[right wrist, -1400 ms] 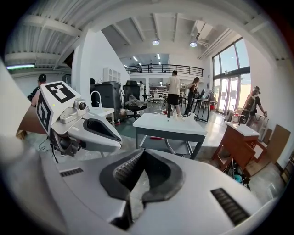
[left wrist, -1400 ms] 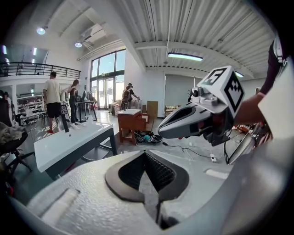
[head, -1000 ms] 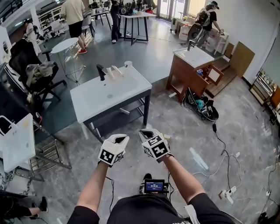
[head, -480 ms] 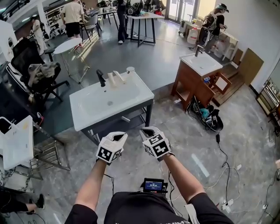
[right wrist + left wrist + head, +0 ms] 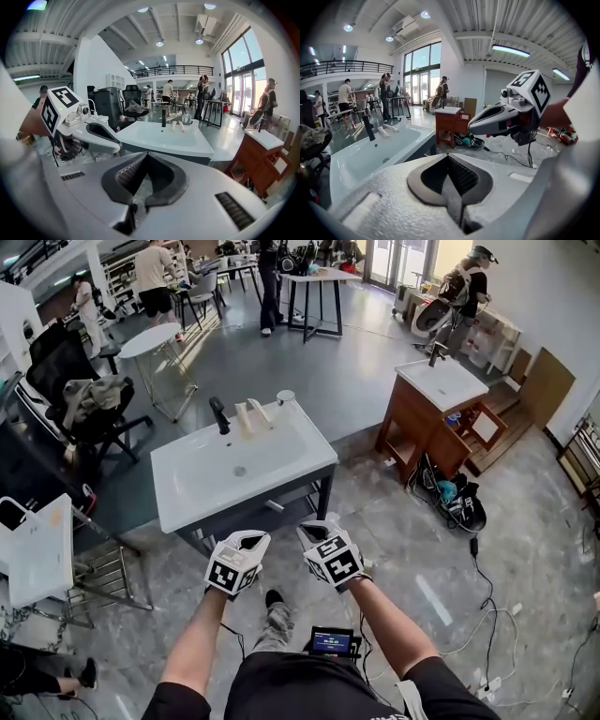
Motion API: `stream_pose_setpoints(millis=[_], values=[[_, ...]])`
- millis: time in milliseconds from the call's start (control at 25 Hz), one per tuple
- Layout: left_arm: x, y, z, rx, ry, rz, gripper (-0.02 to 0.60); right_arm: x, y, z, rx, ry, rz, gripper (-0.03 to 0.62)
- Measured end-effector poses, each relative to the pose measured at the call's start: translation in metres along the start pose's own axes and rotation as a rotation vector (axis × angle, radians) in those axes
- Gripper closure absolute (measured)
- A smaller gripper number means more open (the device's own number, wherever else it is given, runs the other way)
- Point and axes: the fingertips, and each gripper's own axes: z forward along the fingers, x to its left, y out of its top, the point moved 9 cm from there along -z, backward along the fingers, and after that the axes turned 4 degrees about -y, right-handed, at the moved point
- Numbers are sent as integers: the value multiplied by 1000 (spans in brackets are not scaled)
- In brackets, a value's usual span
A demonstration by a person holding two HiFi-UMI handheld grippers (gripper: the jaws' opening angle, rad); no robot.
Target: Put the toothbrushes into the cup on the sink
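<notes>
A white sink (image 5: 197,486) on a dark frame stands ahead of me, with a black faucet (image 5: 218,414) at its back edge. Two pale toothbrushes (image 5: 251,414) lie beside the faucet, and a small white cup (image 5: 285,397) stands at the back right corner. My left gripper (image 5: 246,541) and right gripper (image 5: 315,530) hover side by side just short of the sink's front edge, both shut and empty. The right gripper view shows the sink (image 5: 159,138), faucet (image 5: 163,117) and toothbrushes (image 5: 178,125) beyond shut jaws. The left gripper view has the sink (image 5: 365,157) at its left.
A second sink on a wooden cabinet (image 5: 427,423) stands to the right, with bags (image 5: 452,500) and cables (image 5: 489,589) on the floor by it. A metal rack (image 5: 105,579) and white bag (image 5: 37,549) are at the left. Behind are a round table (image 5: 150,338), a chair (image 5: 82,399) and people.
The sink has come closer to both grippers as I walked toward it. Both grippers stayed shut and side by side.
</notes>
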Motion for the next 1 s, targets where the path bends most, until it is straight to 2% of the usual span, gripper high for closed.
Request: stream_pose_setpoints(millis=[280, 640, 840, 1000], values=[[57, 19, 38, -39, -24, -3, 572, -36, 24, 45, 12, -35, -12, 586], [168, 65, 83, -87, -48, -18, 572, -92, 97, 132, 16, -75, -41, 585], [220, 71, 98, -98, -69, -25, 572, -101, 117, 180, 41, -81, -36, 586], [246, 69, 113, -100, -77, -68, 572, -109, 119, 203, 69, -86, -30, 586]])
